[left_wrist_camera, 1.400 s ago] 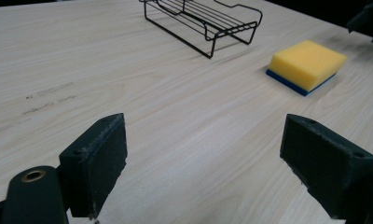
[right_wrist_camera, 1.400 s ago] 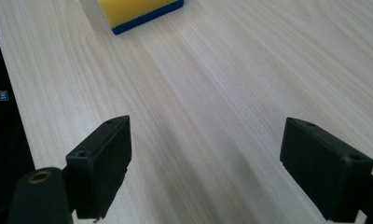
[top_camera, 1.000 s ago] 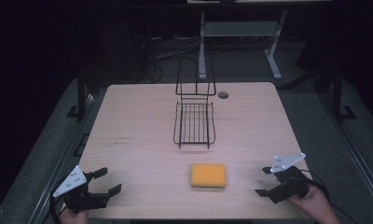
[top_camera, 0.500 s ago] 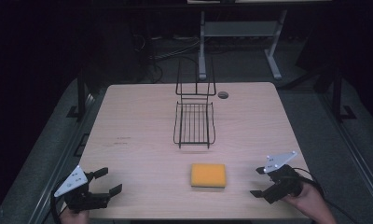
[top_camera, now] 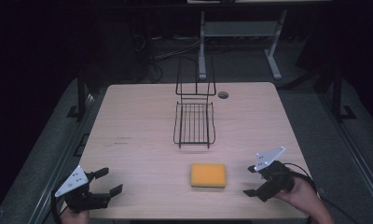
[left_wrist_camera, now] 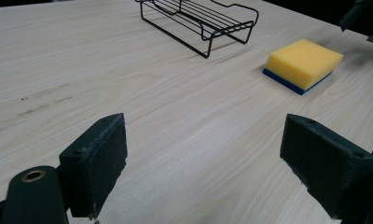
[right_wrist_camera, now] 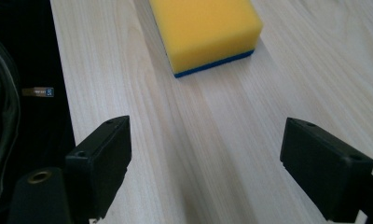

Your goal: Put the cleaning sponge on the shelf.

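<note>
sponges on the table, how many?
1. The sponge lies flat near the table's front edge, in front of the wire rack, just left of the open right gripper. Nothing seems to hide another.

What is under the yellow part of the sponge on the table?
Under the yellow foam of the rectangular sponge there is a thin blue layer, which lies on the light wooden table. The underside of this layer is covered, so it cannot be seen.

Right tool [top_camera: 255, 182] moved forward and inward, closer to sponge [top_camera: 208, 175], jaws spread.
</note>
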Tool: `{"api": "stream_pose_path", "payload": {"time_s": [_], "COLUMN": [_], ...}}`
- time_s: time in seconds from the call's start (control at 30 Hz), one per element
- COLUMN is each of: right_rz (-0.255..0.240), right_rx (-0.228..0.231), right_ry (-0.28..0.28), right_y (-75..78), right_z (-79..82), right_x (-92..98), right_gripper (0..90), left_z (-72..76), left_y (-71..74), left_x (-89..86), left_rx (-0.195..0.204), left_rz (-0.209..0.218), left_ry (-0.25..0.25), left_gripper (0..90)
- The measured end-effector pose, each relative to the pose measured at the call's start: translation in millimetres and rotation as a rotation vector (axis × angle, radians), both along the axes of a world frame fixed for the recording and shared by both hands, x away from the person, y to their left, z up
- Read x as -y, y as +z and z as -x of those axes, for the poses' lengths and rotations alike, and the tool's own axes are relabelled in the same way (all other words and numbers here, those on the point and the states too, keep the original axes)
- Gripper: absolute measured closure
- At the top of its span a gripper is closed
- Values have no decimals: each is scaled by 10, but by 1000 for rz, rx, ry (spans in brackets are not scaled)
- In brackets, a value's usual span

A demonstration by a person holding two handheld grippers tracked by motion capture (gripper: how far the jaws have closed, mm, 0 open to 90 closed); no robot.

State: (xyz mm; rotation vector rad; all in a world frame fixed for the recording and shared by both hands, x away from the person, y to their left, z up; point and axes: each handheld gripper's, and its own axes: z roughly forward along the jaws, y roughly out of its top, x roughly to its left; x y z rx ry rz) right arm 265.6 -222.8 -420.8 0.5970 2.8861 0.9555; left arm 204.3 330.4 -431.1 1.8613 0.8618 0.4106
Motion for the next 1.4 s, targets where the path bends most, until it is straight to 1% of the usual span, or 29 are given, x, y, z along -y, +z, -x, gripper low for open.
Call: {"api": "stream_pose_path", "payload": {"time_s": [0.13,0.2,0.33,0.47,0.77,1.4], "right_rz": [4,14,8,25,29,39], "right_rx": [-2,-3,-3,-7,-15,-32], "right_ry": [12,25,38,69,110,166], "right_y": [19,35,42,46,87,154], "right_z": [-9,-20,-33,-58,-132,-288], "right_x": [-37,-68,-90,-183,-348,-595], "right_gripper": [161,161,161,161,161,154], "left_z": [0,0,0,2,0,5], "left_y": [0,0,-1,0,2,5], "left_x": [3,4,9,8,-1,-3], "left_rx": [-1,0,0,0,2,1], "left_rz": [-1,0,3,4,-2,-1], "left_ry": [1,1,2,2,2,2], "left_gripper": [141,140,140,140,140,140]}}
